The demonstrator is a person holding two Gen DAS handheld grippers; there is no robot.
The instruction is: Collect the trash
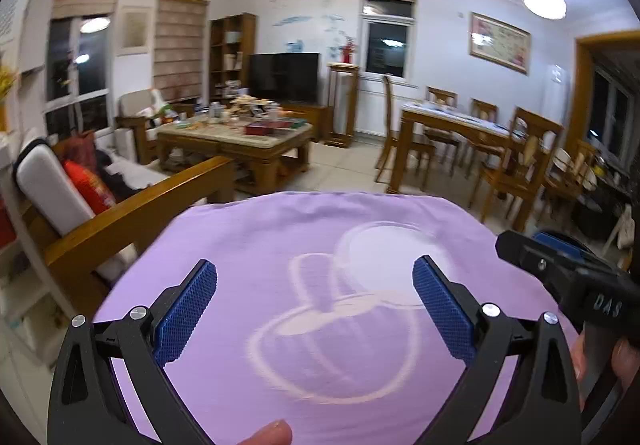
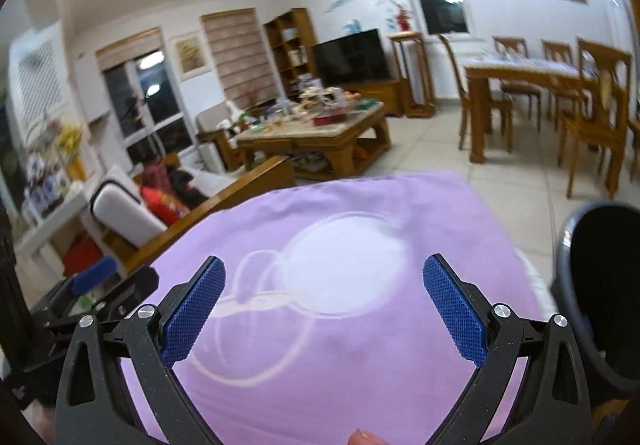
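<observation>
My left gripper (image 1: pixel 315 271) is open and empty, held above a purple cloth (image 1: pixel 320 285) with a pale looping print. My right gripper (image 2: pixel 324 269) is open and empty above the same purple cloth (image 2: pixel 340 285). The right gripper's body also shows at the right edge of the left wrist view (image 1: pixel 568 277), and the left gripper's body at the left edge of the right wrist view (image 2: pixel 92 293). No piece of trash lies between the fingers. A cluttered wooden coffee table (image 1: pixel 236 133) stands farther off, also seen in the right wrist view (image 2: pixel 316 125).
A wooden sofa with a red cushion (image 1: pixel 92 189) is at the left. A dining table with chairs (image 1: pixel 472 129) stands at the right. A television (image 1: pixel 284 77) and bookshelf (image 1: pixel 232 53) are at the back wall. A dark round bin (image 2: pixel 604 293) is at the right.
</observation>
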